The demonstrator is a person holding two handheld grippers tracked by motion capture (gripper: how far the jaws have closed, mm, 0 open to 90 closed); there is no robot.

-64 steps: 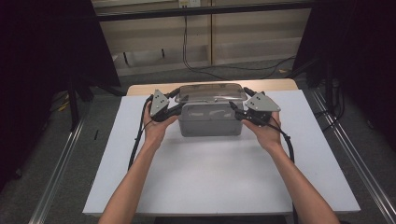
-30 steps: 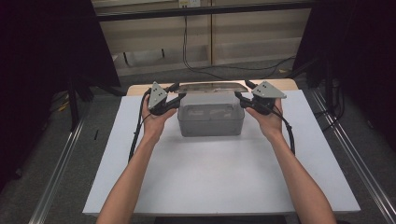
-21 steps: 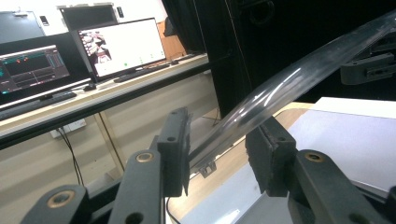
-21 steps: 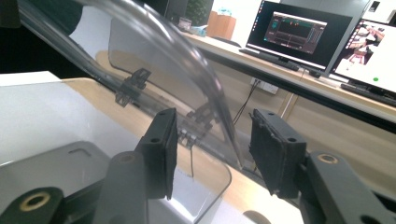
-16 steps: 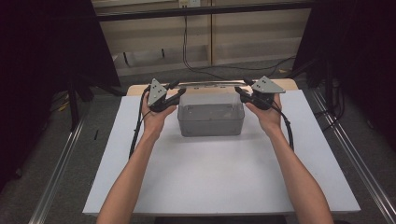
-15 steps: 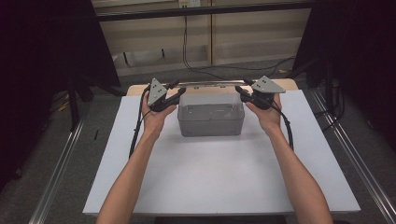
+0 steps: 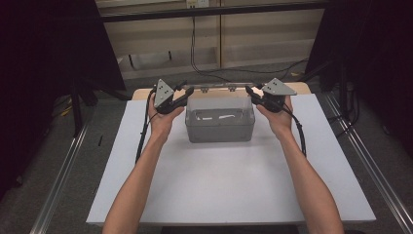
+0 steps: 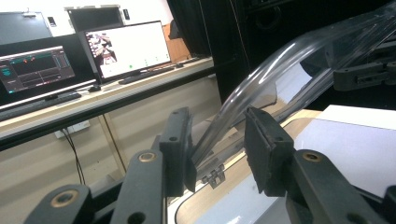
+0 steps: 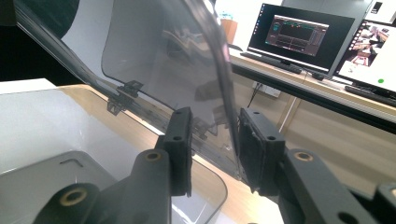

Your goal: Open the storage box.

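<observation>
A grey translucent box [image 7: 220,124] stands at the back middle of the white table [image 7: 219,190]. Its clear hinged lid [image 7: 219,97] is swung up, standing nearly upright over the box's far edge. My left gripper [image 7: 187,90] holds the lid's left end and my right gripper [image 7: 249,90] its right end. Up close, the left gripper [image 8: 217,140] has the lid's rim [image 8: 299,60] between its jaws. The right gripper [image 9: 215,135] has just been closing, with the lid's rim [image 9: 163,60] between its jaws, above the open box [image 9: 46,186].
Metal rails [image 7: 58,180] run along both sides of the table, with dark curtains beyond. A low shelf and cables [image 7: 204,58] lie behind it. Monitors [image 8: 126,49] stand on a desk seen in both gripper views.
The lid has swung from lying low on the box to nearly upright. Both hands have moved up and toward the far edge with it.
</observation>
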